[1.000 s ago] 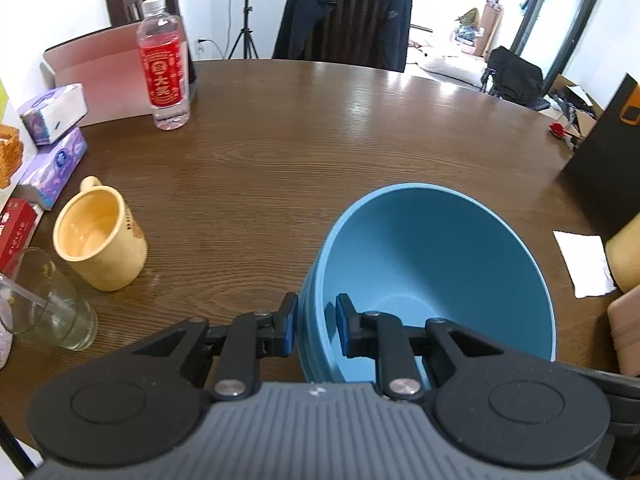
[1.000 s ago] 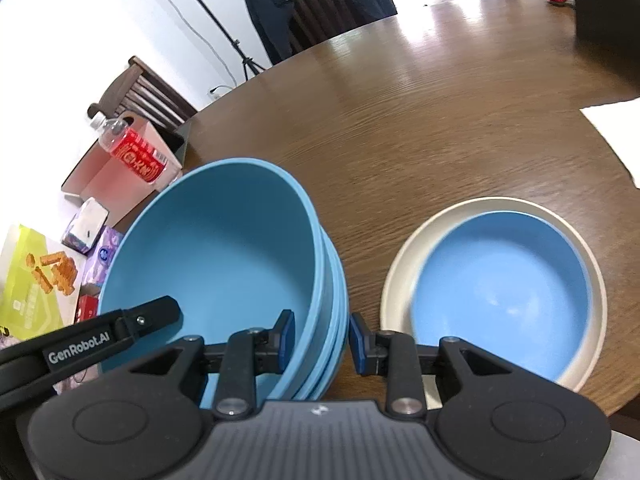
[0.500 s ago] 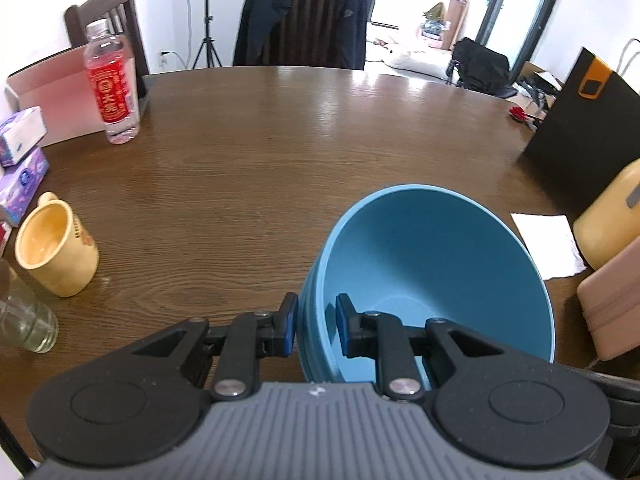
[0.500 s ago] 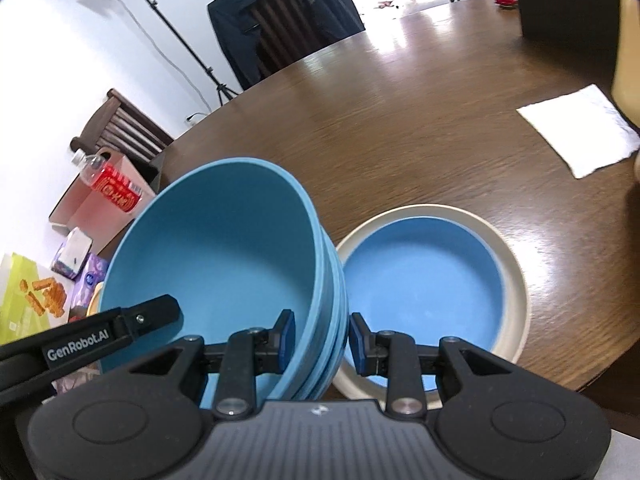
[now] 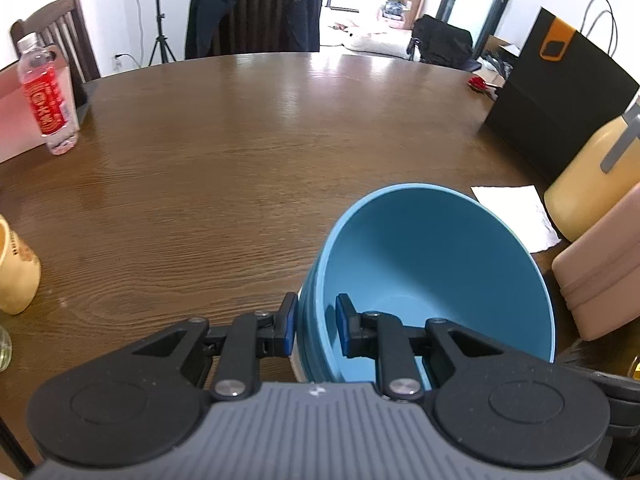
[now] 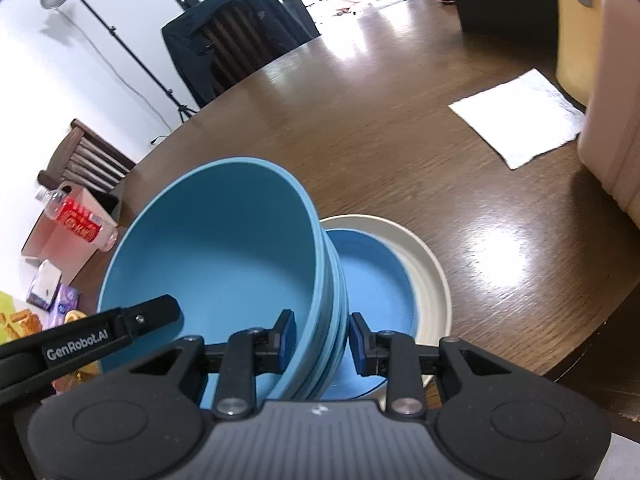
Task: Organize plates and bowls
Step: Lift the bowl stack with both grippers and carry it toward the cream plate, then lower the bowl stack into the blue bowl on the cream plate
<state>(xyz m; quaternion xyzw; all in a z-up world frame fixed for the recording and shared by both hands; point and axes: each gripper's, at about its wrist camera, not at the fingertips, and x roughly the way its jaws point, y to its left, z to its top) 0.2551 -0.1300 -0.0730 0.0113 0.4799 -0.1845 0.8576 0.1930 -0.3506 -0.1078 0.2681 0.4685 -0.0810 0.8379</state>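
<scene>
A stack of nested blue bowls (image 5: 432,264) (image 6: 216,248) hangs above the brown table, gripped on opposite sides of its rim. My left gripper (image 5: 316,326) is shut on the left wall of the stack. My right gripper (image 6: 322,338) is shut on the right wall, where several rims show. In the right wrist view the stack partly overlaps a blue plate (image 6: 372,276) lying on a cream plate (image 6: 434,276) near the table's front edge. The left gripper's finger (image 6: 120,324) reaches into the bowl from the left.
A white napkin (image 6: 516,120), a yellow jug (image 5: 588,184) and a pink box (image 5: 600,268) stand on the right, behind them a black bag (image 5: 556,100). A water bottle (image 5: 48,100) and a yellow mug (image 5: 16,276) are on the left. A chair with a jacket (image 5: 256,8) is behind the table.
Both grippers have carried the bowl stack to the right; it now overlaps the blue and cream plates. The mug and bottle slid leftward in view, the jug and box came in.
</scene>
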